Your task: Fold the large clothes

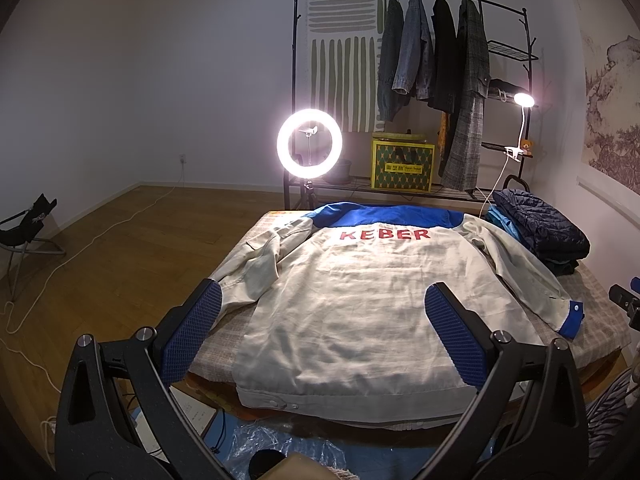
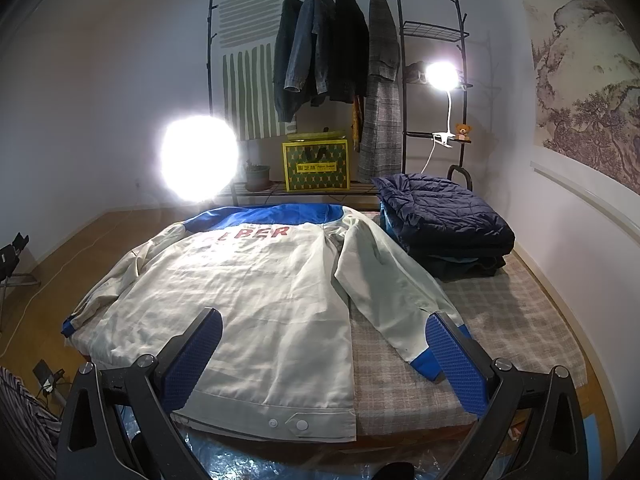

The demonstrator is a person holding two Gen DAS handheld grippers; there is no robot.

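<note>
My right claw [image 2: 324, 358] hangs spread and empty over the near hem, and the right sleeve [image 2: 384, 296] runs from the shoulder toward me, its blue cuff [image 2: 430, 360] just beside the right finger, so this arm is nearer. My left claw [image 1: 322, 338] is spread too, over the jacket [image 1: 360, 312], laid back-up, lengthwise away from me on the bench [image 2: 500, 320]. Red letters read KEBER [image 1: 385, 234].

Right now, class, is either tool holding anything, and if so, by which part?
Nothing is held. The left tool and right tool both stand open above the spread jacket, touching no cloth.
</note>
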